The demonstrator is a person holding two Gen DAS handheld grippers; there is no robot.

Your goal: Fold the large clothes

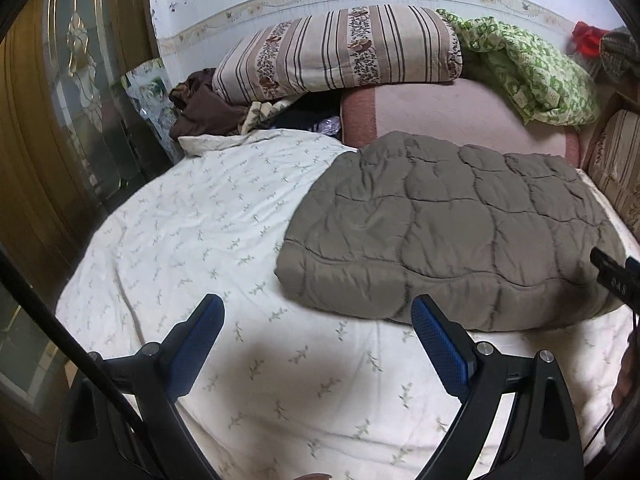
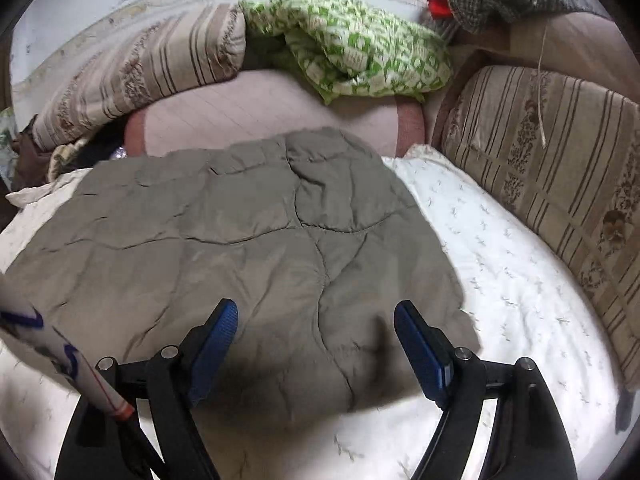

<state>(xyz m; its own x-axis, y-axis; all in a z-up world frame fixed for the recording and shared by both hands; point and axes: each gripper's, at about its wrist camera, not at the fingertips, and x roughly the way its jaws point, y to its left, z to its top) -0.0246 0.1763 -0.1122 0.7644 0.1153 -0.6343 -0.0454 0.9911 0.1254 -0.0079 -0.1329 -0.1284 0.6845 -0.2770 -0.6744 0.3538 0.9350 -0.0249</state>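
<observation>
- Right now I have both sets of jaws spread wide with nothing between them: my left gripper [image 1: 316, 308] hangs over the white sprigged sheet [image 1: 192, 216], just off the near left corner of the grey quilted garment [image 1: 440, 232], and my right gripper [image 2: 316, 312] hangs over the garment's near edge.
- The garment lies on the bed as a thick, already doubled slab, its far edge reaching the pink blanket [image 1: 460, 108].
- My first worry is the left side: the fingers sit beside the padding rather than over it, so closing from here would, I judge, pinch only sheet, or sheet and garment together.
- On the right, the puffy fill could let the pads [image 2: 420, 344] catch just the top layer; lifting then would peel the stack open instead of folding it.
- The fabric looks slick and springy, so a shallow bite may slip out partway through a lift.
- Uneven grips would skew the next fold, one corner trailing the other.
- A fold carried too far toward the wall could run the garment into the striped bolster [image 1: 340, 48] or the green patterned quilt [image 1: 532, 68].
- A black cable [image 1: 60, 320] crosses my left view near the fingers; I judge it could snag.
</observation>
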